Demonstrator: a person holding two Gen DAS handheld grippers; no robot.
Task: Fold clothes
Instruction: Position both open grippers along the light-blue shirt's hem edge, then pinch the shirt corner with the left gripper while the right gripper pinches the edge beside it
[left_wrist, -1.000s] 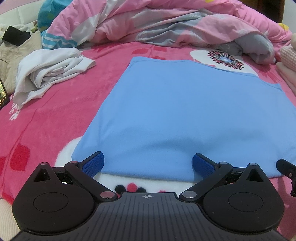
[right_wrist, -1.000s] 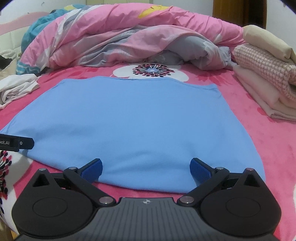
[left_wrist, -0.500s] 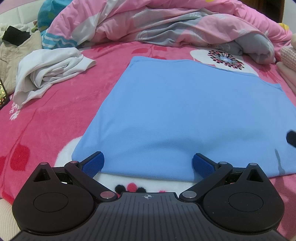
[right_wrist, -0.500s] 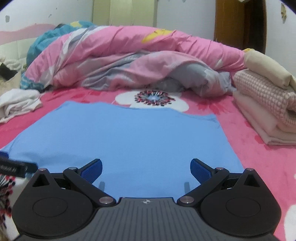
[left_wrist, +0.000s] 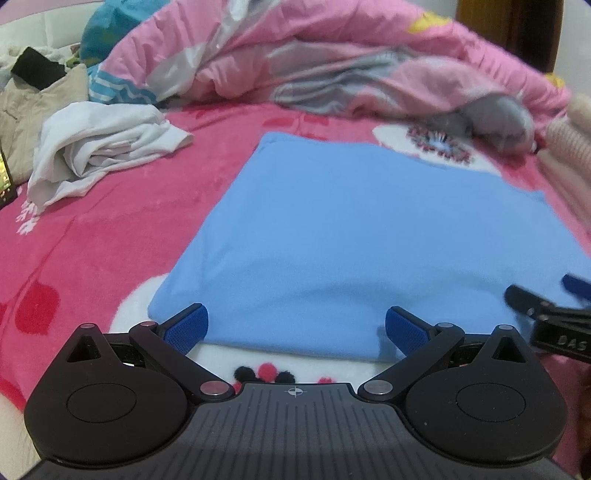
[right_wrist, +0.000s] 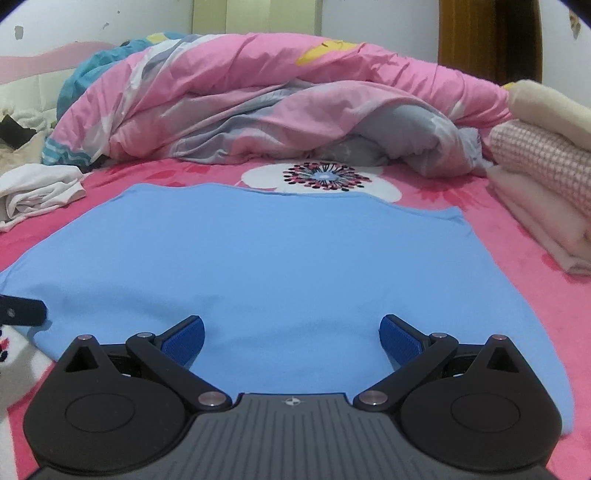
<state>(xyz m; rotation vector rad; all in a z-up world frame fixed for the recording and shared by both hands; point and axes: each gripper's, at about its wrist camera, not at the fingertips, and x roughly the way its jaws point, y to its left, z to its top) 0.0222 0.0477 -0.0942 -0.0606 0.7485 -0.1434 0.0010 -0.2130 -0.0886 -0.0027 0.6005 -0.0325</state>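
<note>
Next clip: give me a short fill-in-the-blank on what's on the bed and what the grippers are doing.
1. The garment spread flat on the bed is ____ in colour.
2. The left gripper and the right gripper both have their jaws ____.
3. The crumpled cloth to the left of the flat garment is ____.

Missing words: blue; open; white

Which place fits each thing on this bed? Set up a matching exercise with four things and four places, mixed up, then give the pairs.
Things:
1. blue cloth
2. white garment
3. pink quilt
4. stack of folded cloths

Places:
A. bunched up along the far side of the bed
B. crumpled at the left of the blue cloth
C. spread flat in the middle, straight ahead of both tongs
D. piled at the right edge of the bed

Pairs: 1-C, 2-B, 3-A, 4-D
</note>
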